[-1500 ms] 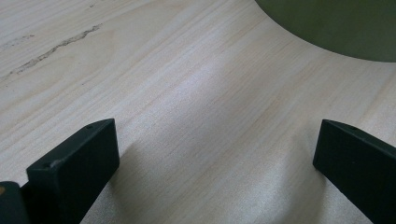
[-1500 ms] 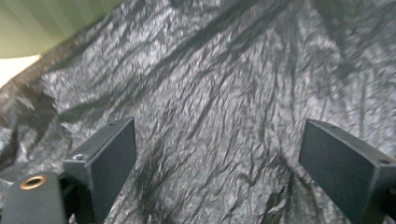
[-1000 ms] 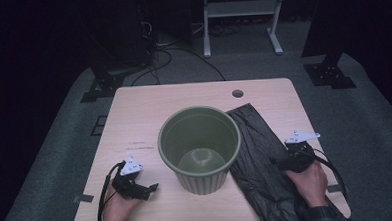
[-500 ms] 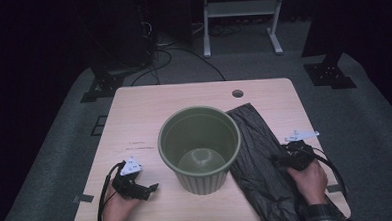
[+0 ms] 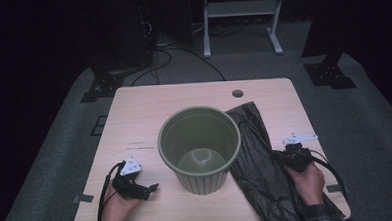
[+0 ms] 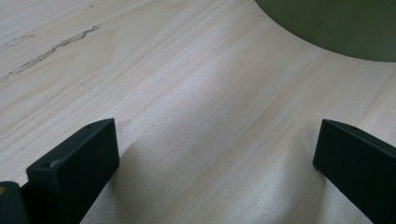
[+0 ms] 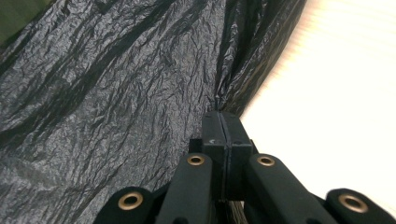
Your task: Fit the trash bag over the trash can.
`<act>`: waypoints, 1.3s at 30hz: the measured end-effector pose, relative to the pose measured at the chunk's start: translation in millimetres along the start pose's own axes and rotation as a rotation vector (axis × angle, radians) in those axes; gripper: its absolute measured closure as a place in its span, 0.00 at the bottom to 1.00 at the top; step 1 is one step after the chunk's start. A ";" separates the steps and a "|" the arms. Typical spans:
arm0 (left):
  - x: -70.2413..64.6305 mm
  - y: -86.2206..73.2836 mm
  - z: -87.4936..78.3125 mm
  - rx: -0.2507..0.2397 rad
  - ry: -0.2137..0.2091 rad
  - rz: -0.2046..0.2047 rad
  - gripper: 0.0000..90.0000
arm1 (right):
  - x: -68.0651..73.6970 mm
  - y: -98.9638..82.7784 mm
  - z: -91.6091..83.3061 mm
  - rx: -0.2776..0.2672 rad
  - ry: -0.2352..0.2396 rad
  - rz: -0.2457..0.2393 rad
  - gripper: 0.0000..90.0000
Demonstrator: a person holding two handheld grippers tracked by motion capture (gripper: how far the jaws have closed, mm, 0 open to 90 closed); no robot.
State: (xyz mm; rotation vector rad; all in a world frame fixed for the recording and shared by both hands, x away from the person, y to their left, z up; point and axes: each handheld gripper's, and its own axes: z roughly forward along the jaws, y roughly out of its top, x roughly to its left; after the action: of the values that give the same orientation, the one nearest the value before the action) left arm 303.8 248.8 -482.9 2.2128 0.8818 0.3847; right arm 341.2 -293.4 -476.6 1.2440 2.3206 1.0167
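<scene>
The right gripper (image 7: pixel 222 116) has just closed, pinching a fold at the edge of the black bin bag (image 7: pixel 116 93), which lies flat (crinkled) beside the green bin (image 5: pixel 199 148). The left gripper (image 5: pixel 146 188) rests wide open on the table (image 5: pixel 183 98).

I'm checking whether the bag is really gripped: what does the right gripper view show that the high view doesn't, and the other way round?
Right gripper view: the right gripper has its jaws pressed together, having just closed, pinching a fold at the edge of the black bag.

High view: the green bin standing upright mid-table, the left gripper resting open on the table, and both hands.

Both: the crinkled black bag lying flat beside the bin, and pale wood to its right.
</scene>
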 end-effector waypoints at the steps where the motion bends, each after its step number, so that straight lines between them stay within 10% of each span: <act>1: 0.0 0.0 0.0 0.000 0.000 0.000 0.00 | 0.1 0.2 -0.1 -0.002 0.008 0.005 0.99; 28: -0.2 0.0 0.0 -0.001 -0.003 0.002 0.00 | 58.6 25.5 13.5 0.013 0.158 -0.072 0.94; 39: -0.2 0.0 0.1 -0.001 -0.003 0.002 0.00 | 60.9 31.6 25.4 -0.020 0.294 0.028 0.47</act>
State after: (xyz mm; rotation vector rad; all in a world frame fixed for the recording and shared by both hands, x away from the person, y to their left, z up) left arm 303.7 248.6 -483.0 2.2131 0.8777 0.3824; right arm 339.7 -220.7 -468.6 1.1910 2.5051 1.3066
